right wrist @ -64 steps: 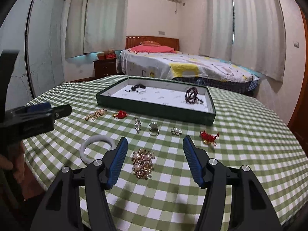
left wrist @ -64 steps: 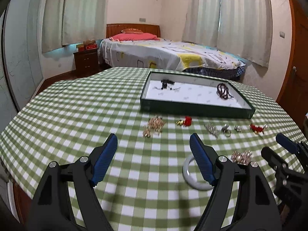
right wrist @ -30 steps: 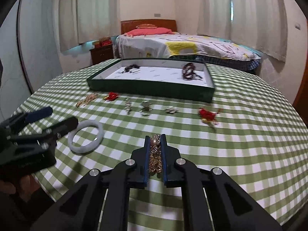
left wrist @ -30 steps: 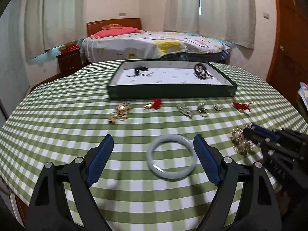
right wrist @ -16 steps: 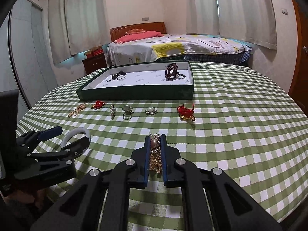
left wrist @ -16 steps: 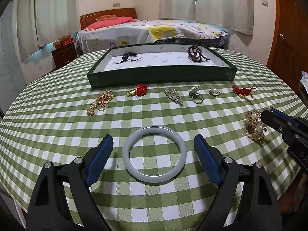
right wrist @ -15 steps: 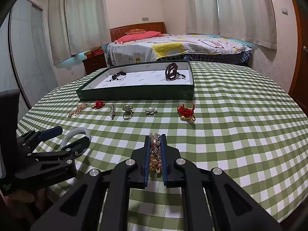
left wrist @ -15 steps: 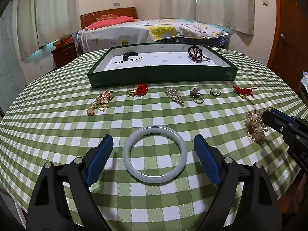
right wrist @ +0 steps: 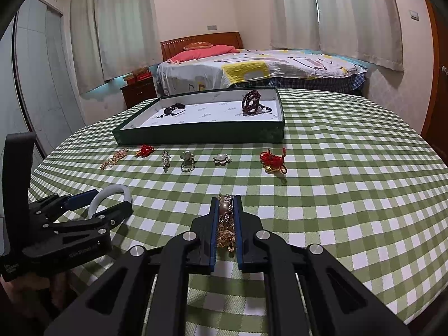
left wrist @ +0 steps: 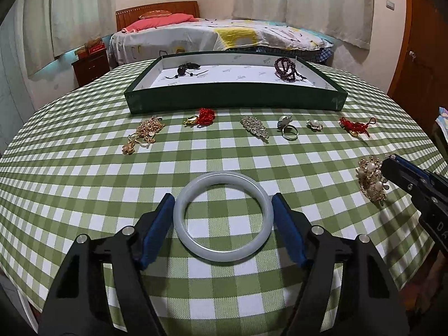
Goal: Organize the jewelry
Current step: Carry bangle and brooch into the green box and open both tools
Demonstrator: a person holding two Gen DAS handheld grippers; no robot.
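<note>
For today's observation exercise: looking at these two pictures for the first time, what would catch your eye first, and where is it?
First, the white bangle lying on the green checked tablecloth, bracketed by the left tongs, whose jaws are closing around it. Next, the gold and pearl brooch pinched in the right tongs. Behind them, a row of small jewelry lies before the dark green tray.
</note>
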